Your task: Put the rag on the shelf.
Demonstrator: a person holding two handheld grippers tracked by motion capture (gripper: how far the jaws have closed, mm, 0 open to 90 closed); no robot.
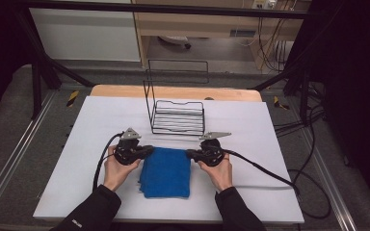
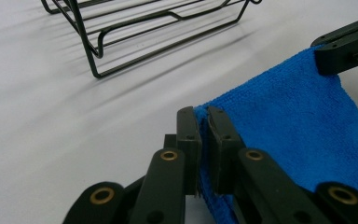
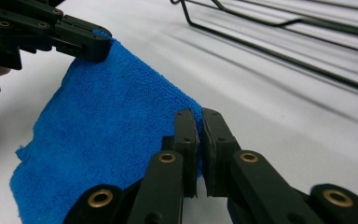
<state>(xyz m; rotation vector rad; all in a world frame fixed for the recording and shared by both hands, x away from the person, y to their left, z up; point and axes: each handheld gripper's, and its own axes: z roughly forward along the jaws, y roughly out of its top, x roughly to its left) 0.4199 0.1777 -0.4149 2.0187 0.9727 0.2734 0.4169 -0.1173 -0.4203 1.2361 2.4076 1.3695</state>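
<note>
Terrycloth [image 1: 166, 172], fuzzy, between black tongs [image 1: 149, 149]

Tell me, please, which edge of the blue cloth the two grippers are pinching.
The far edge of the blue cloth, toward the wire rack: left gripper holds its left corner, right gripper its right corner. The near edge lies free on the table.

Left gripper [image 2: 204, 140] pinches a corner of the blue cloth [image 2: 298, 126], jaws nearly together. Right gripper [image 2: 349, 46] grips the far corner. Wire rack [image 2: 135, 32] beyond, on white table [image 2: 51, 116].
</note>
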